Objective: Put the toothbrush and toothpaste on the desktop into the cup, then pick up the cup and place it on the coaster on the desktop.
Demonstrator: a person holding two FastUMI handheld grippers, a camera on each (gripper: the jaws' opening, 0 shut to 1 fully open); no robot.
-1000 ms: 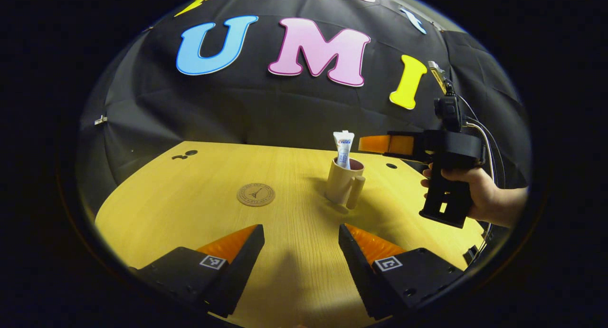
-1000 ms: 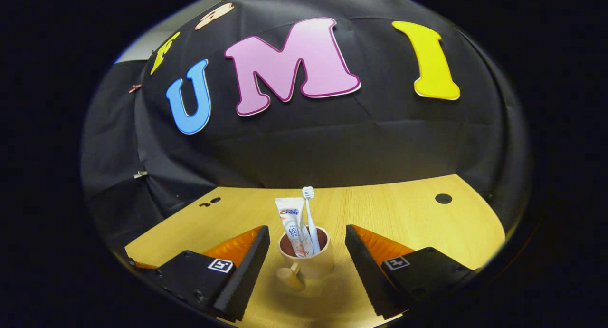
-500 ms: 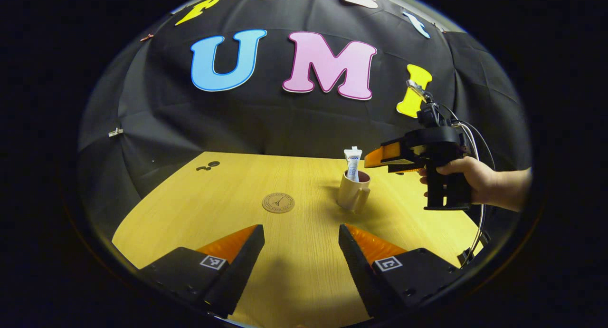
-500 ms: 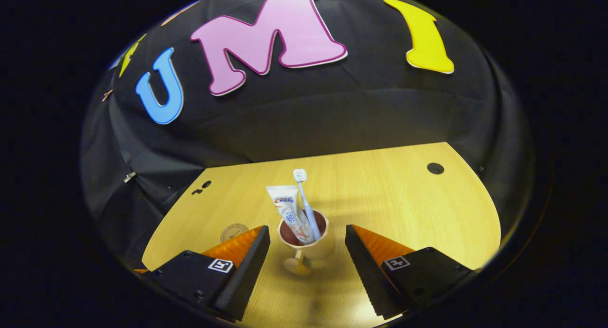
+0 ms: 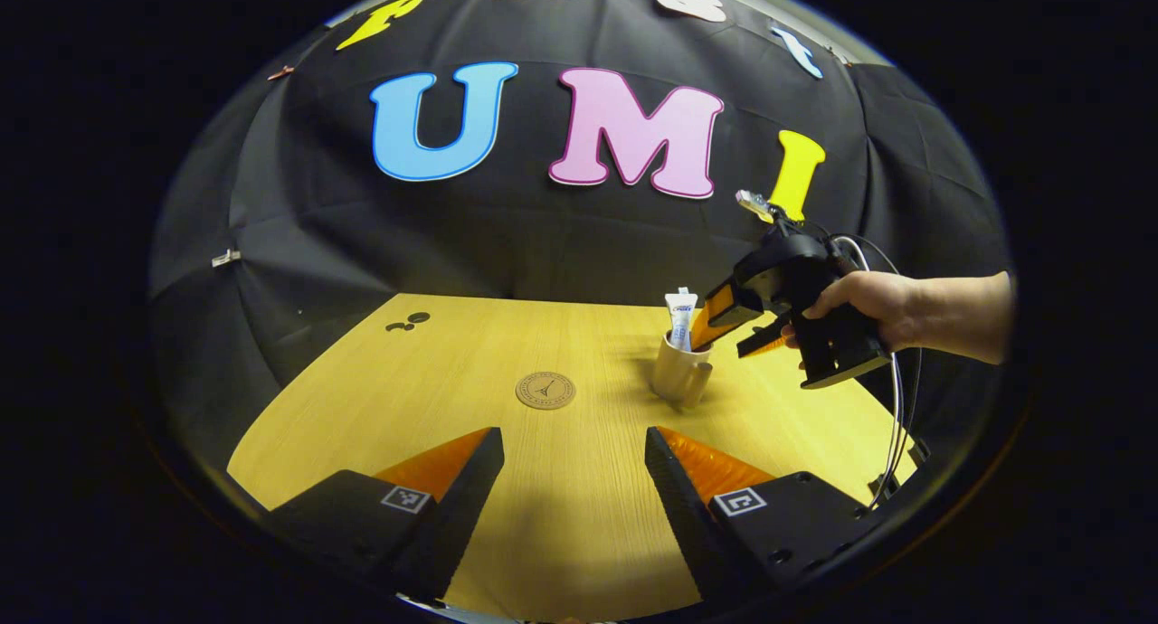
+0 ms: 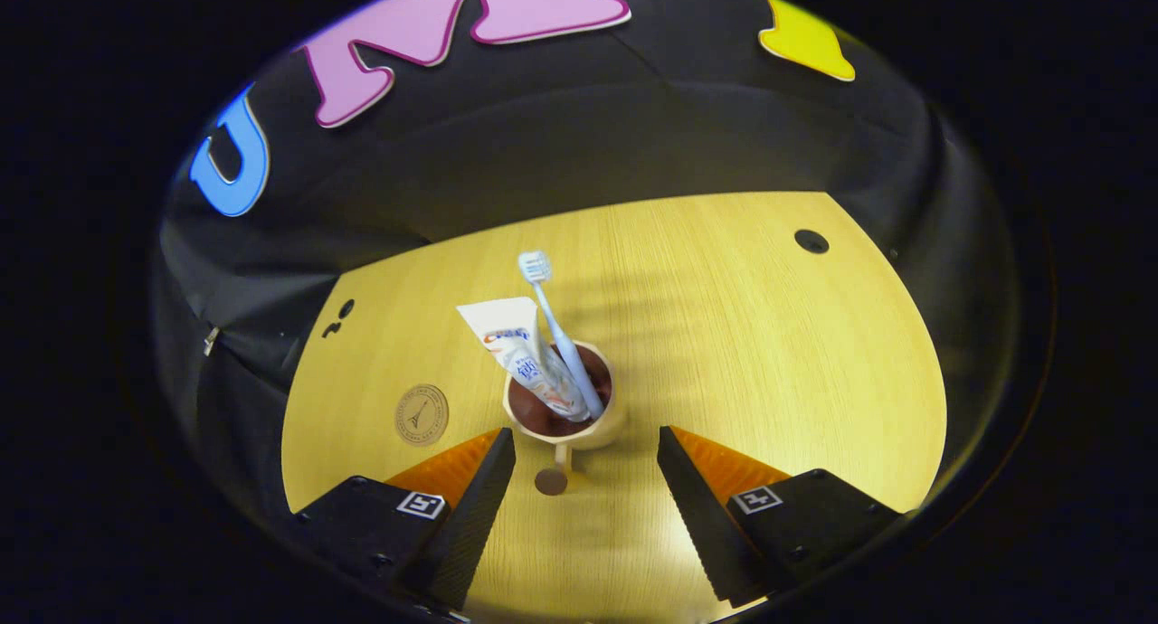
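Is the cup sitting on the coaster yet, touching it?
Apart. The right gripper view shows bare desk between the cup and the coaster.

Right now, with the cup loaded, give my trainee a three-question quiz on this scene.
1. True or false: the toothbrush and toothpaste both stand in the cup.
2. The cup rests on: A) the coaster B) the bare desk C) a tray.
3. Fill in: the right gripper hangs above the cup with its fingers ____.

Key: 1 true; 2 B, the coaster lies apart from it; 3 open, one on each side of the cup's handle, not touching it.
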